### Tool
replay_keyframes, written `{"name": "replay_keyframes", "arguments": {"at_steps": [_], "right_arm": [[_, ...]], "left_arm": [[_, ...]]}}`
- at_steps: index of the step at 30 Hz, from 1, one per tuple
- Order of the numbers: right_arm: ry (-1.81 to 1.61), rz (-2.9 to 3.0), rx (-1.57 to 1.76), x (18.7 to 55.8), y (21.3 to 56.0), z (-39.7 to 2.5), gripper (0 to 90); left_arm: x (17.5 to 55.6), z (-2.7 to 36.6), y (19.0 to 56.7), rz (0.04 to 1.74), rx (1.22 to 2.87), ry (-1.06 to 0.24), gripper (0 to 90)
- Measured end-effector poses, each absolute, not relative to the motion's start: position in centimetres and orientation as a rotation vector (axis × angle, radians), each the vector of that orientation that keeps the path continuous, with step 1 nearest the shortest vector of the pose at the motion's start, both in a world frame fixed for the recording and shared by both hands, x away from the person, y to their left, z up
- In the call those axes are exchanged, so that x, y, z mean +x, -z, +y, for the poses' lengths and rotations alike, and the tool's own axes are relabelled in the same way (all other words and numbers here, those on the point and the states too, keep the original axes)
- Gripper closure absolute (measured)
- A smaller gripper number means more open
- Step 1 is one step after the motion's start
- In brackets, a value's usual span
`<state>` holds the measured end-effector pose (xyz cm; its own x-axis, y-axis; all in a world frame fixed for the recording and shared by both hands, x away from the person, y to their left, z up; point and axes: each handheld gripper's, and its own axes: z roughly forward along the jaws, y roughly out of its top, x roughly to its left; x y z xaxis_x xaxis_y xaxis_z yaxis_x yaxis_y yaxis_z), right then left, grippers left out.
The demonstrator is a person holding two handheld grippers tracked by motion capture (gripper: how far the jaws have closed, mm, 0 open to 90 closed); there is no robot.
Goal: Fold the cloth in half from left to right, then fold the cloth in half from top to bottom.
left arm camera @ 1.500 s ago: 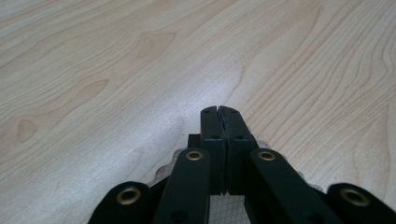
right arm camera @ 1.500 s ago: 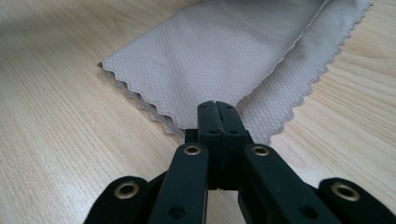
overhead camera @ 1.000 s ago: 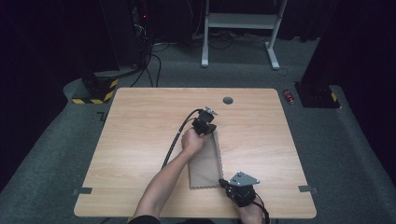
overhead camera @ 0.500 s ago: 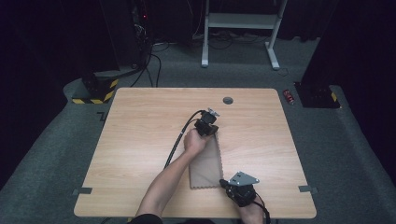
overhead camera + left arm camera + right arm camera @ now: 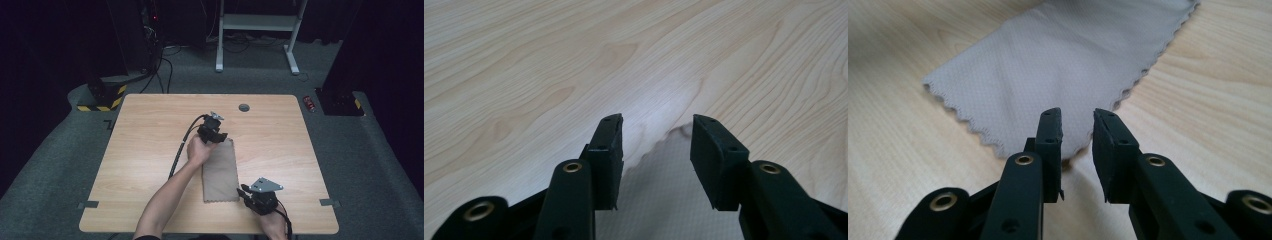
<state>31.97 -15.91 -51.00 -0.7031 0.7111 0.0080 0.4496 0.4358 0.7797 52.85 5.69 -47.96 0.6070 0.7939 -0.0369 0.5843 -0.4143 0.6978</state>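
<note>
Both tongs parted, left tongs [image 5: 218, 136] over far corner of flat grey scallop-edged cloth [image 5: 220, 170], right tongs [image 5: 245, 190] at near corner, on pale wooden counter [image 5: 150, 130].

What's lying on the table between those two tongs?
A grey cloth lies flat on the table, stretching from the left tongs at its far edge to the right tongs at its near corner, seen in the high view.

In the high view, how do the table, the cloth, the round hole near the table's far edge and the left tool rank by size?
1. Table, by far the largest.
2. Cloth.
3. Left tool, clearly smaller than the cloth.
4. Round hole, the smallest.
</note>
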Motion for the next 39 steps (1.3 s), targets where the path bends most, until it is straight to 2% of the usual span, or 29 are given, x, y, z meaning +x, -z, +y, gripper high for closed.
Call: {"name": "replay_keyframes", "arguments": {"at_steps": [9,17,23,31,39], "right_arm": [[-1.085,2.435,0.947,33.5,51.6,-14.6,68.3],[-1.049,2.483,0.967,33.5,51.9,-15.8,66.2],[-1.068,2.481,0.954,33.6,52.0,-16.0,66.0],[-1.067,2.49,0.948,33.9,52.0,-16.3,64.1],[-1.071,2.492,0.945,34.0,52.0,-16.4,63.5]], "left_arm": [[52.0,8.9,50.1,1.182,2.166,-0.452,55.1],[52.2,10.5,50.9,1.252,2.163,-0.537,56.6],[51.4,11.6,50.6,1.276,2.109,-0.494,54.4],[48.1,11.7,50.2,1.187,2.087,-0.456,48.3],[48.1,12.1,51.3,1.24,2.104,-0.464,47.5]]}}
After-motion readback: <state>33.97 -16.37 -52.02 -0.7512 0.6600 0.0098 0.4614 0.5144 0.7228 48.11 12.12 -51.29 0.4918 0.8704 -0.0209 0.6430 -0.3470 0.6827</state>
